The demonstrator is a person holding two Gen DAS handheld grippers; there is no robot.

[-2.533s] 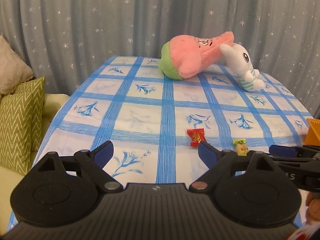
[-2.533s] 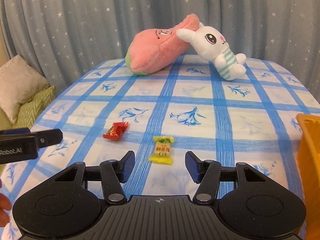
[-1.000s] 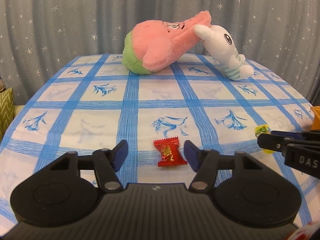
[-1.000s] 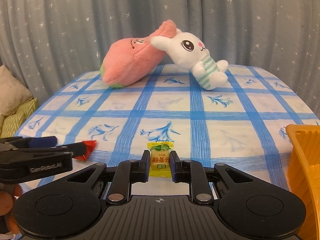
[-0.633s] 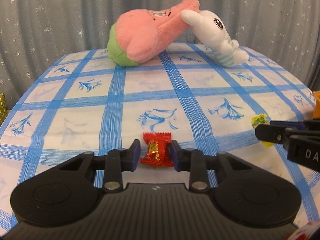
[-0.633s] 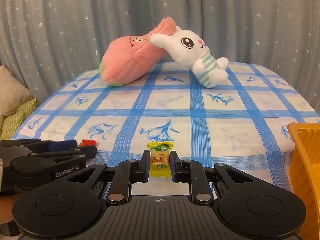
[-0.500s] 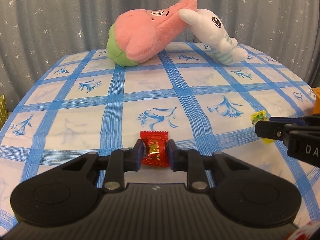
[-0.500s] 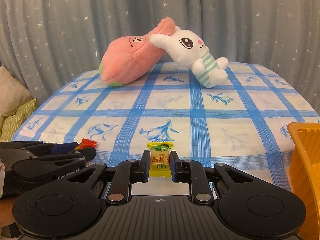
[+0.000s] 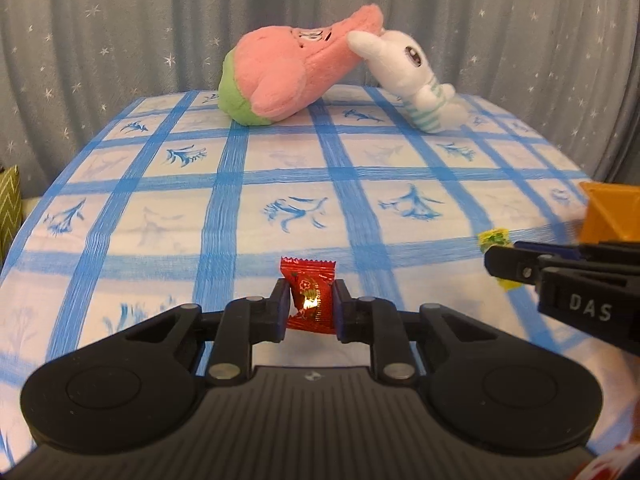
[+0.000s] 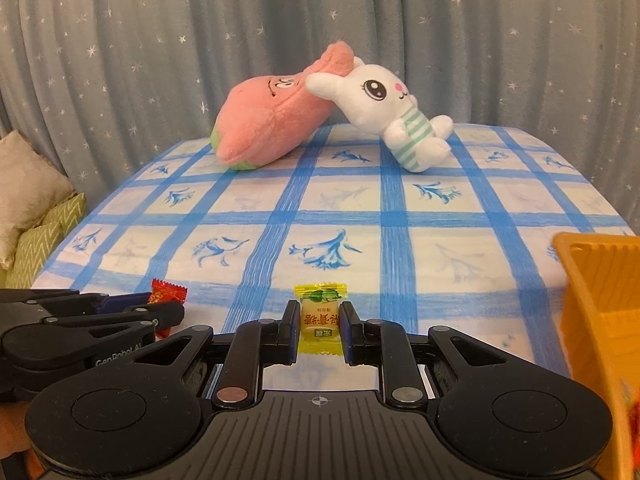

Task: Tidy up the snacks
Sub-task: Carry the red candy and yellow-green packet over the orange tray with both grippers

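We are clamping the red candy (image 9: 311, 299) in the left gripper (image 9: 309, 305) and the yellow candy (image 10: 320, 321) in the right gripper (image 10: 319, 326), so we are wanting steady lifts toward the orange bin (image 10: 600, 280) at right.

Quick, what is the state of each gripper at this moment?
Left gripper: shut on the red candy.
Right gripper: shut on the yellow candy.

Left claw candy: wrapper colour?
Red candy, gold print; clearest in the left wrist view.
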